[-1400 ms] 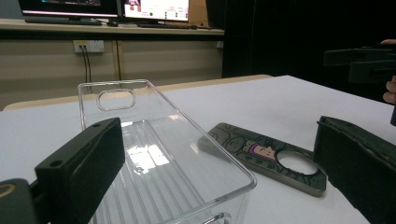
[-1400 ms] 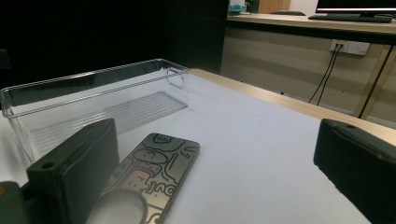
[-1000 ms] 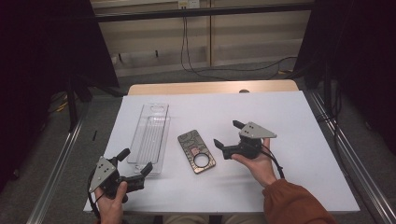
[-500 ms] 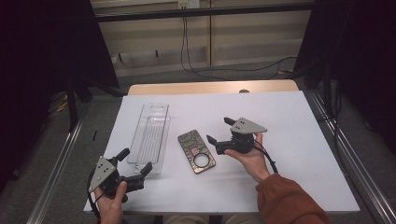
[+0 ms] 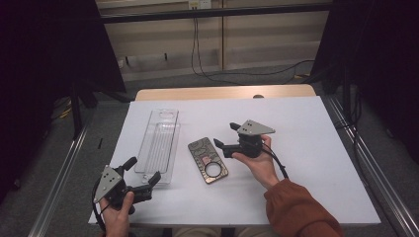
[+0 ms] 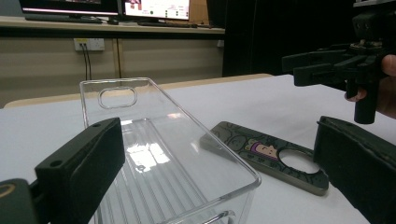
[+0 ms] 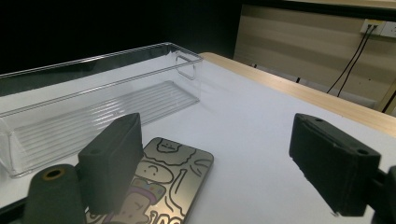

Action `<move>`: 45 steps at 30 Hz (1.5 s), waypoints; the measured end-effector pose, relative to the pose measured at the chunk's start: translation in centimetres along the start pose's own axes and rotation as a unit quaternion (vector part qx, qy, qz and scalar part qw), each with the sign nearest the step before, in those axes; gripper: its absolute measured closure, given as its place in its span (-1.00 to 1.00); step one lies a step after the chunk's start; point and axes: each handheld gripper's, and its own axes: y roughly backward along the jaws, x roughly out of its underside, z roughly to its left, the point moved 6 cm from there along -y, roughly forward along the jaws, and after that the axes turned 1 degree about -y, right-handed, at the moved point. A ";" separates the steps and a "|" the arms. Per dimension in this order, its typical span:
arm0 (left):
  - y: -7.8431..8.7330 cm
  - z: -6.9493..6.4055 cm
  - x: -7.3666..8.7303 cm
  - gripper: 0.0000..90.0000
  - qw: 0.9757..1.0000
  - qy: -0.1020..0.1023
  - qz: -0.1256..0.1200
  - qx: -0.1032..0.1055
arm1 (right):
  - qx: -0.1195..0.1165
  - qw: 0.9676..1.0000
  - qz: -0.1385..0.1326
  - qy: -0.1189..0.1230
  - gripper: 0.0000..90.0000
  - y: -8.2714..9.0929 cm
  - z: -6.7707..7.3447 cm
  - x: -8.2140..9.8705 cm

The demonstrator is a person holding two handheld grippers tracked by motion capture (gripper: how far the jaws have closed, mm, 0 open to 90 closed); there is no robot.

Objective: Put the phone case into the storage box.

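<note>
So the phone case (image 5: 208, 160) is lying flat on the white table (image 5: 316, 148), roughly in the middle, just to the right of the clear plastic tray (image 5: 159, 144) with a small gap between them. It's a dark olive-grey slab with rounded corners, covered in doodle-style cartoon outlines, with a little purple and pink figure in the middle of the pattern. There's a big round hole near the end closest to the person, and the surface looks a bit glossy in the right gripper view (image 7: 163, 182).

The right gripper (image 5: 223, 138) is held just above and to the right of the case's far end. Its jaws have just been closing a bit, but they're still spread wide with nothing pinched; the case only shows in the gap below them. The left gripper (image 5: 143, 172) sits at the near left corner of the table, jaws wide apart too, pointing at the near end of the tray, holding nothing.
</note>
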 end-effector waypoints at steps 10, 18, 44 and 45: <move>0.0 0.0 0.0 -0.95 1.000 0.001 0.000 -0.001 | -0.005 1.000 0.029 -0.004 -0.52 -1.3 0.0 -0.4; 0.0 0.0 0.0 -0.95 1.000 -0.001 0.002 0.002 | -0.041 0.994 0.092 -0.039 0.09 -1.6 -0.3 -0.2; -0.1 -0.1 0.1 -0.95 1.000 0.004 0.003 0.000 | -0.134 0.922 0.353 -0.089 1.00 -1.1 1.6 1.9; -0.1 -0.1 0.1 -0.95 1.000 0.004 0.003 -0.001 | -0.140 0.918 0.360 -0.087 1.00 -1.2 1.9 1.9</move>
